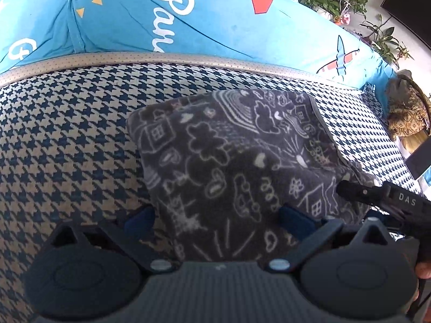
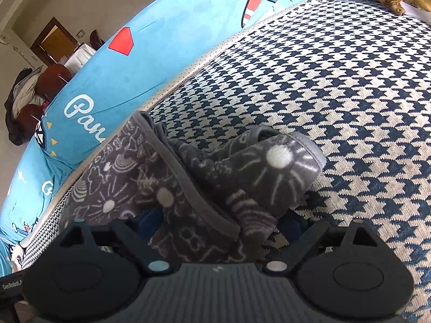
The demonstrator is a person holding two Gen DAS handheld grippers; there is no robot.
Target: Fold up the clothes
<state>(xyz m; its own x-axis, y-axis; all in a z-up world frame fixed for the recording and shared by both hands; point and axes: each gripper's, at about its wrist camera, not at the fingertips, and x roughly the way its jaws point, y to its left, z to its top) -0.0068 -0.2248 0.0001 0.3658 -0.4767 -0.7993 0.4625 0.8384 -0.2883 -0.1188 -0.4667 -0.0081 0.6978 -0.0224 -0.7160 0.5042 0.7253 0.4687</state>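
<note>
1. Houndstooth fabric in navy and cream covers the wide sofa seat (image 1: 67,140), with a bright blue printed backrest cover (image 1: 215,27) behind it.
2. The dark grey fleece garment with white doodle print (image 1: 229,156) lies folded on the seat, near its front edge.
3. The left gripper (image 1: 215,215) has its blue-padded fingers (image 1: 296,219) spread wide; the garment's near edge lies between them, ungripped.
4. The right gripper (image 2: 218,223) also stands wide apart astride a rumpled garment corner, not clamping it.
</note>
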